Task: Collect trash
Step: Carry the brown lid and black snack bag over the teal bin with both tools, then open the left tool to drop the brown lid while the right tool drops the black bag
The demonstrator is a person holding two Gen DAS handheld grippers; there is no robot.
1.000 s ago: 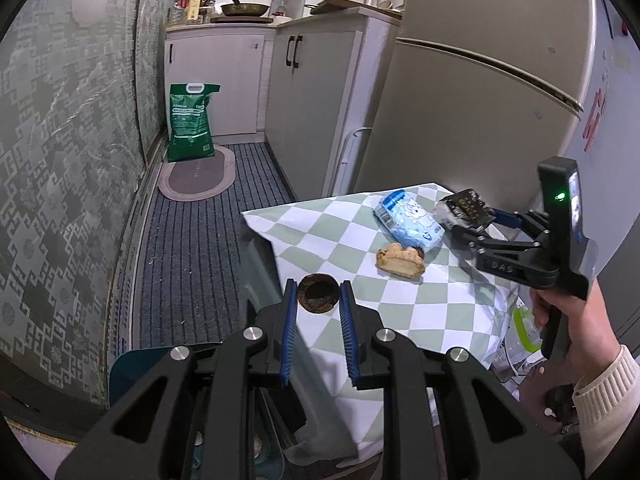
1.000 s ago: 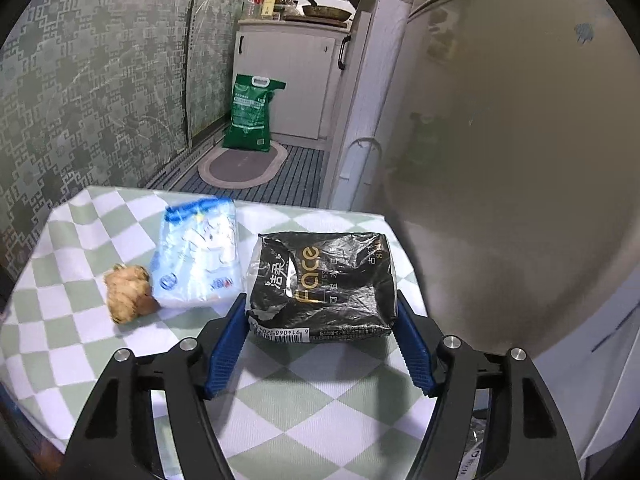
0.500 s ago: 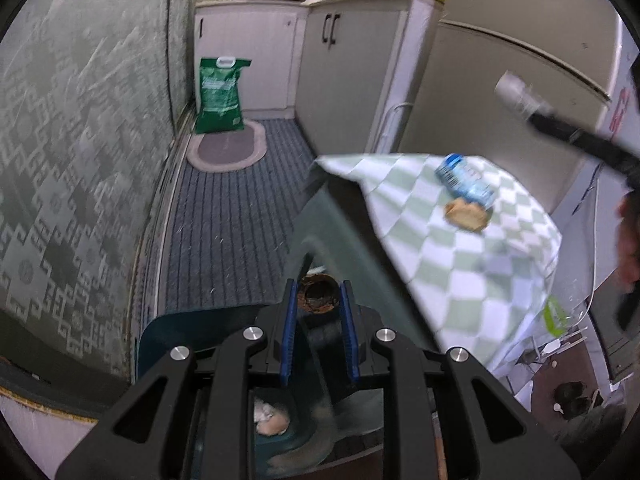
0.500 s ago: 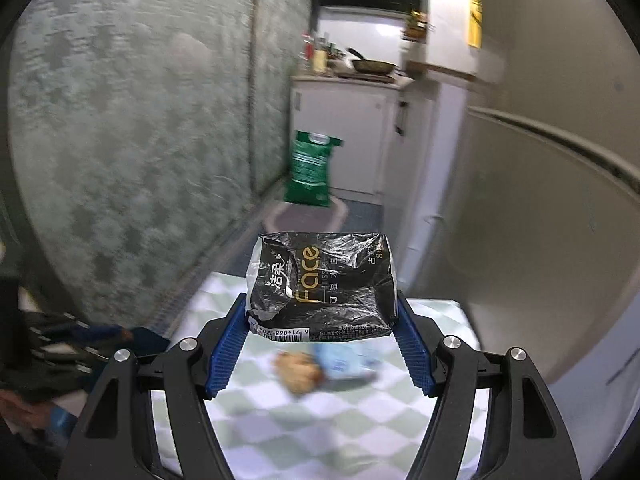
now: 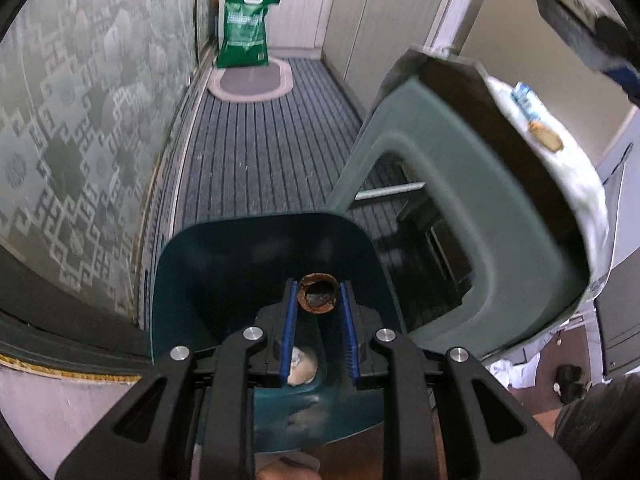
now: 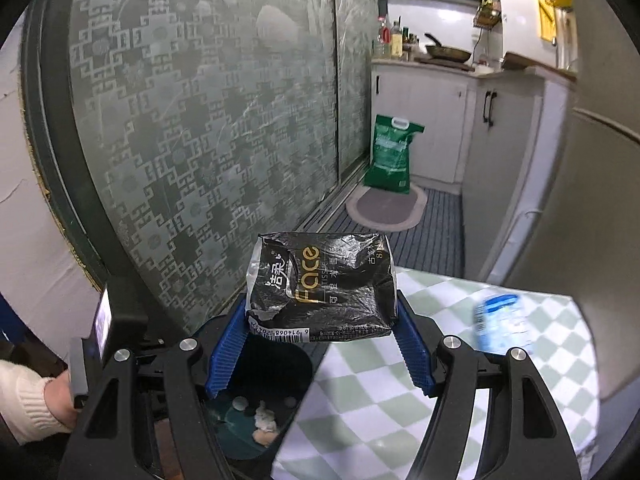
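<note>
My left gripper (image 5: 317, 299) is shut on a small brown round shell-like scrap (image 5: 316, 293) and holds it above the open teal trash bin (image 5: 224, 264), which has pale scraps (image 5: 302, 362) at its bottom. My right gripper (image 6: 320, 312) is shut on a crumpled black tissue pack (image 6: 320, 288) and holds it above the bin (image 6: 256, 412), beside the checkered table (image 6: 400, 412). A blue-white packet (image 6: 500, 326) lies on the table. In the left wrist view the packet (image 5: 525, 98) and a brown food scrap (image 5: 546, 140) lie on the table.
The table's grey-green frame (image 5: 472, 184) stands right of the bin. A patterned glass sliding door (image 6: 208, 120) is on the left. A green sack (image 5: 243, 32) and an oval mat (image 5: 250, 80) lie down the corridor. Cabinets (image 6: 440, 120) and a fridge (image 6: 592, 200) stand on the right.
My left gripper carried the brown scrap off the table and down over the bin. My right gripper lifted the black pack off the table and swung it left toward the bin.
</note>
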